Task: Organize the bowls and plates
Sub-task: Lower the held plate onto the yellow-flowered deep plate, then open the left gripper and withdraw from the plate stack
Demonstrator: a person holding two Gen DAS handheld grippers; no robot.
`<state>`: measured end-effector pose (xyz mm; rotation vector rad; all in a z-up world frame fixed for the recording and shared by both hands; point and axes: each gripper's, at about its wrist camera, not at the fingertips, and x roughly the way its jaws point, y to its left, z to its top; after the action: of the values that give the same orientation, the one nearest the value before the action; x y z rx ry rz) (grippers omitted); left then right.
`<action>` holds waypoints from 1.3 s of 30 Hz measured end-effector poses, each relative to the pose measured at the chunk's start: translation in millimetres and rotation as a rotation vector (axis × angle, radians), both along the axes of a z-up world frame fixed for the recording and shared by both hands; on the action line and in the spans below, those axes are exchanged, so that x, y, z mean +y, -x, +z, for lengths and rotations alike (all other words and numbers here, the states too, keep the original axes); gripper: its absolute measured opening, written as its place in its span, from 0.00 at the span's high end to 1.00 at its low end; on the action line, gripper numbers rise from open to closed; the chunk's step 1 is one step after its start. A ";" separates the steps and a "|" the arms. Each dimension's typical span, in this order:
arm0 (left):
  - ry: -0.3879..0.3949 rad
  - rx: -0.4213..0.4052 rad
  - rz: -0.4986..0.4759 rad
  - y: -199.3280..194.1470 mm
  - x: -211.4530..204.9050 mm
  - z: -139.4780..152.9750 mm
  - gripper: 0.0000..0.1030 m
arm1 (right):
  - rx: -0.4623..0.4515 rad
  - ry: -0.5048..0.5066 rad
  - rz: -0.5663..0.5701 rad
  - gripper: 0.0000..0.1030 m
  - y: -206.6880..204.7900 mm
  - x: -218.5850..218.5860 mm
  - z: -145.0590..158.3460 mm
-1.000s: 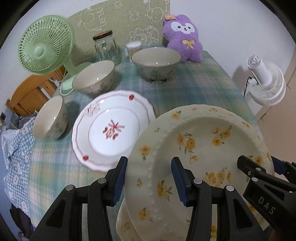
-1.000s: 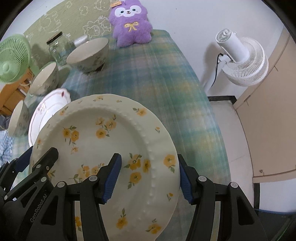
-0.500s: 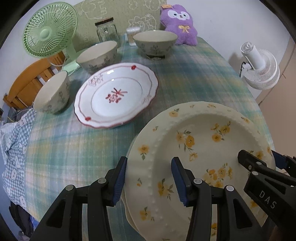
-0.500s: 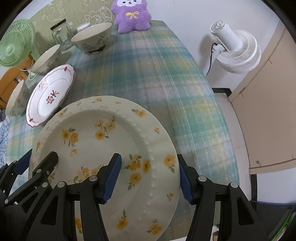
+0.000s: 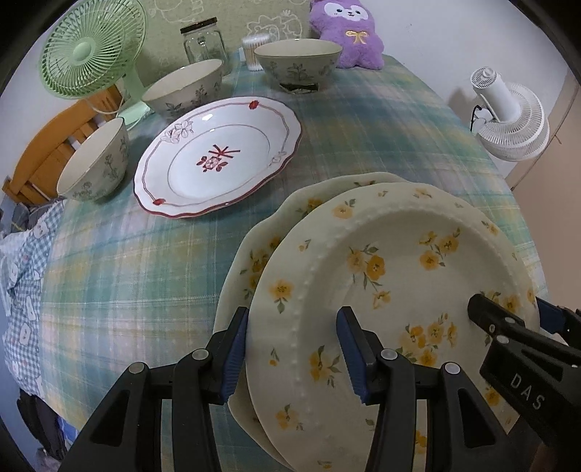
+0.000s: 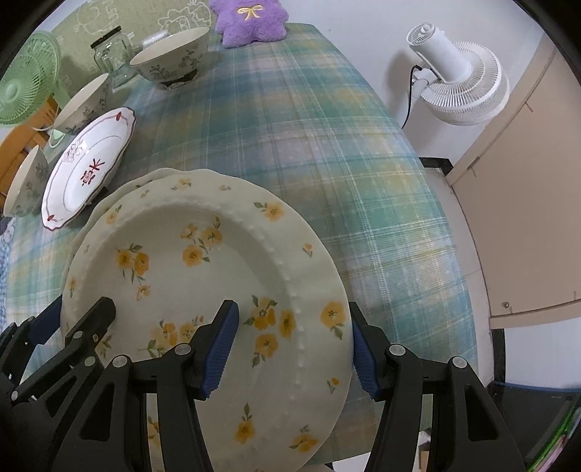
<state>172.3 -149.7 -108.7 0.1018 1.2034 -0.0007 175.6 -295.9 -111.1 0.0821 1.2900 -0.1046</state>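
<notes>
A cream plate with yellow flowers point(image 5: 392, 276) point(image 6: 203, 268) is held at opposite rims by both grippers. My left gripper point(image 5: 294, 352) is shut on its left rim. My right gripper point(image 6: 294, 348) is shut on its right rim. It hangs just above a second matching yellow-flower plate point(image 5: 254, 250) point(image 6: 109, 203) lying on the table. A white plate with red trim point(image 5: 218, 159) point(image 6: 87, 167) lies further back left. Three floral bowls stand behind: near left point(image 5: 94, 163), middle point(image 5: 185, 87), far point(image 5: 297, 65).
The table has a green plaid cloth point(image 5: 145, 261). A green fan point(image 5: 90, 47), glass jar point(image 5: 203, 40), cotton swab tub point(image 5: 254, 51) and purple plush point(image 5: 348, 29) stand at the back. A white fan point(image 6: 457, 72) stands on the floor to the right.
Both grippers have pulled back toward the near table edge with the yellow-flower plate, lowering it. The matching plate beneath it has come into view.
</notes>
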 end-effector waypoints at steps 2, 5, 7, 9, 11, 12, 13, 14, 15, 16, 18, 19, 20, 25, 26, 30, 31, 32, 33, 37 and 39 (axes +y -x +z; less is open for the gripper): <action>-0.006 -0.008 0.001 -0.2 -0.9 0.1 0.51 | 0.001 -0.009 -0.002 0.40 0.1 -1.1 -0.5; -0.025 -0.013 -0.003 -0.7 -4.2 -0.7 0.48 | 0.001 -0.016 0.002 0.40 0.8 -2.6 -1.2; -0.035 -0.017 -0.004 -0.7 -6.2 -1.3 0.46 | 0.001 -0.020 0.005 0.40 1.5 -3.5 -1.3; -0.043 -0.017 -0.007 -1.3 -8.0 -2.0 0.42 | 0.003 -0.022 0.005 0.40 1.6 -3.7 -1.6; -0.057 -0.016 -0.009 -2.3 -9.6 -2.6 0.40 | 0.006 -0.025 0.005 0.40 1.2 -4.4 -1.5; -0.058 -0.016 -0.004 -2.9 -9.5 -2.6 0.40 | 0.007 -0.027 0.004 0.40 0.8 -4.6 -1.5; -0.058 -0.013 0.000 -3.6 -9.1 -2.6 0.40 | 0.007 -0.029 0.002 0.40 0.7 -5.0 -1.2; -0.064 -0.012 0.004 -3.9 -9.3 -2.6 0.40 | 0.004 -0.035 0.004 0.41 0.5 -4.4 -0.2; -0.090 -0.020 0.003 -3.6 -11.3 -1.8 0.41 | -0.004 -0.033 0.011 0.41 0.2 -2.8 1.8; -0.116 -0.036 -0.010 -2.4 -14.8 0.5 0.41 | -0.017 -0.027 0.022 0.41 0.2 0.0 4.1; -0.115 -0.046 -0.022 -2.2 -17.2 4.0 0.41 | -0.017 0.005 0.043 0.44 -3.1 5.2 4.4; -0.115 -0.047 -0.023 -2.9 -17.3 4.3 0.41 | -0.010 0.003 0.039 0.44 -4.7 4.3 2.1; -0.111 -0.043 -0.023 -3.9 -16.7 4.0 0.39 | 0.005 -0.013 0.023 0.44 -6.7 1.4 -1.2; -0.098 -0.039 -0.007 -4.9 -10.9 5.7 0.38 | 0.008 -0.024 0.017 0.42 -7.9 3.2 -3.1; -0.096 -0.038 -0.005 -4.5 -10.7 6.1 0.37 | 0.007 -0.025 0.017 0.41 -8.4 4.7 -3.9; -0.087 -0.039 0.015 -4.9 -5.4 8.5 0.35 | 0.002 -0.035 0.018 0.38 -10.0 8.7 -6.4; -0.084 -0.042 0.021 -5.0 -2.2 9.7 0.34 | 0.000 -0.034 0.023 0.34 -10.3 9.8 -7.0; -0.084 -0.043 0.025 -4.8 -0.3 10.5 0.34 | 0.002 -0.031 0.026 0.31 -10.8 11.6 -8.1; -0.082 -0.043 0.033 -5.3 3.6 11.4 0.33 | 0.003 -0.027 0.032 0.30 -11.4 13.8 -8.9; -0.044 -0.052 0.043 -3.0 16.0 20.0 0.26 | 0.015 -0.033 0.034 0.30 -11.7 11.7 -4.8; -0.031 -0.064 0.038 -1.1 20.3 26.4 0.23 | -0.023 -0.012 0.037 0.29 -8.2 13.7 8.3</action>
<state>173.4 -129.4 -82.3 0.1053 1.1417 0.0540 183.8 -282.2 -102.8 0.0693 1.2684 -0.0646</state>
